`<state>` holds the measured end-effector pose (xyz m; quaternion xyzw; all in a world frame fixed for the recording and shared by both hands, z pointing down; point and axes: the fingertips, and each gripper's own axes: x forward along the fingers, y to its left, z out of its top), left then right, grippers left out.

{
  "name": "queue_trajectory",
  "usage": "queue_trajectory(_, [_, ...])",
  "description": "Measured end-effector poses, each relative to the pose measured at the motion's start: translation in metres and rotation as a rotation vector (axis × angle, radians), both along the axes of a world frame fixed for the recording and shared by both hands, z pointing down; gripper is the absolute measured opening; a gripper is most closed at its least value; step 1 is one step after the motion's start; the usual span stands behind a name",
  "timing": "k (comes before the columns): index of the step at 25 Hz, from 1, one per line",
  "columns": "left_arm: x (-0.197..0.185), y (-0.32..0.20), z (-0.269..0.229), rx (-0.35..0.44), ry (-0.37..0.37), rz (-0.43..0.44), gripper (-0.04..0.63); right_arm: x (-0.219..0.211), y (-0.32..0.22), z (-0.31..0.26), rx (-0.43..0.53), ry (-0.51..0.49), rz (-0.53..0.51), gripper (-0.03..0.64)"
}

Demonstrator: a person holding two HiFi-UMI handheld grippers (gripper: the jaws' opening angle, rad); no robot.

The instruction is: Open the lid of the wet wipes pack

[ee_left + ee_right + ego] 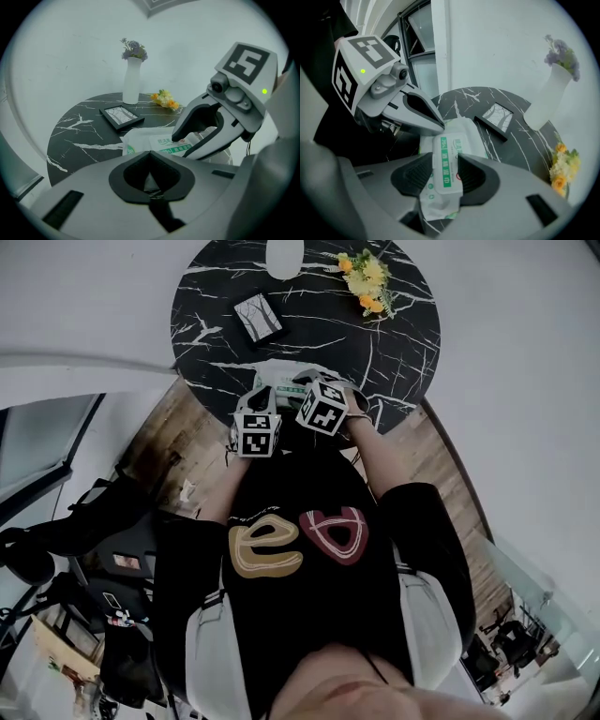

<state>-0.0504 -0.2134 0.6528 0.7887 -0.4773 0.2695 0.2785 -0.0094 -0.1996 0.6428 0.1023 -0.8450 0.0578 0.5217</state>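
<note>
The wet wipes pack [461,133] lies face up at the near rim of the round black marble counter [394,343], just above the middle of the head view and mostly hidden there by the two marker cubes. Sitting at the edge puts it within easy reach of both tools.

The right tool [440,176] comes straight down on the pack's face. Its ribbed pads sit against the two long sides of the white lid [447,161], apparently clenched on it, which looks like the working grip for lifting the flap. The left tool [150,180] is clenched with a sliver of white wrapper between its pads. In the right gripper view its tips meet the pack's upper-left edge, so it probably pins the soft pack down to stop it rising with the lid.

In the right gripper view the pack's long axis runs from the bottom centre of the frame up and slightly right. The crimped end is lowest, deep between the jaws, and the far end points toward the picture frame [494,119]. The green label stripe follows that same line, and the lid appears closed.
</note>
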Motion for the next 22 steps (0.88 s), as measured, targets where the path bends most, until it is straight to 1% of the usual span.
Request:
queue_trajectory(3, [-0.0001, -0.0021, -0.0007, 0.020, -0.001, -0.005, 0.017, -0.0001, -0.0006, -0.0003, -0.013, -0.013, 0.001, 0.172])
queue_trajectory(6, [-0.0009, -0.0005, -0.0007, 0.018, -0.008, -0.021, 0.017, 0.0003, -0.0009, -0.0006, -0.017, -0.037, 0.019, 0.172])
queue_trajectory(14, [0.0004, -0.0002, -0.0010, 0.034, -0.045, 0.010, 0.017, 0.0000, -0.0028, -0.0026, -0.095, -0.071, 0.025, 0.172])
queue_trajectory(18, [0.0009, -0.0010, -0.0002, 0.035, -0.047, 0.013, 0.017, -0.0003, -0.0038, -0.0050, -0.089, -0.077, 0.021, 0.172])
queue_trajectory(22, [0.0003, 0.0006, 0.0008, 0.009, -0.030, 0.008, 0.017, 0.0007, 0.0012, -0.0085, -0.069, -0.060, -0.003, 0.159])
